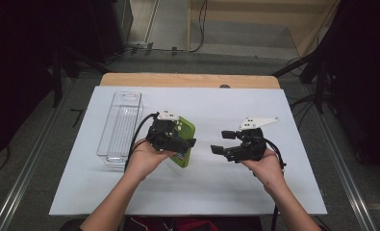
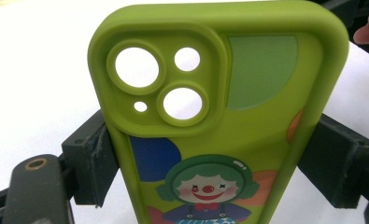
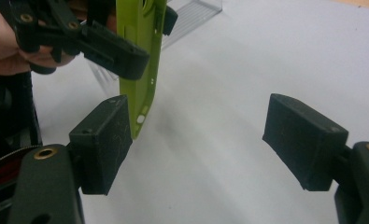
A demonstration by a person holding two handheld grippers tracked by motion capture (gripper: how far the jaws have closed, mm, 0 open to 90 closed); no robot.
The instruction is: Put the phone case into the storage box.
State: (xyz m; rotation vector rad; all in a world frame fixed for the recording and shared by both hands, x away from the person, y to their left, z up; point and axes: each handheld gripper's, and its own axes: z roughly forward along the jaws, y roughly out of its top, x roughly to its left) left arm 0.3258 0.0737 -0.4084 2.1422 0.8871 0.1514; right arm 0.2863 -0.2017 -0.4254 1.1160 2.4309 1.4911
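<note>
A lime-green phone case (image 2: 266,116) with a clown picture and round camera holes is clamped by its long edges between the jaws of my left gripper (image 2: 215,158). In the high view the left gripper (image 1: 180,139) holds the case (image 1: 188,129) just above the white table, left of centre. My right gripper (image 1: 221,142) stands open a short way to the right, its jaws pointing towards the case. In the right gripper view the case (image 3: 138,60) shows edge-on, upright, beyond the open right gripper (image 3: 203,140), with the left gripper (image 3: 79,37) shut on it.
A clear, empty plastic bin (image 1: 120,125) lies lengthwise on the white tabletop (image 1: 226,192) just left of the left hand, and its corner shows as a clear bin (image 3: 191,11). A wooden table edge (image 1: 187,80) runs along the far side.
</note>
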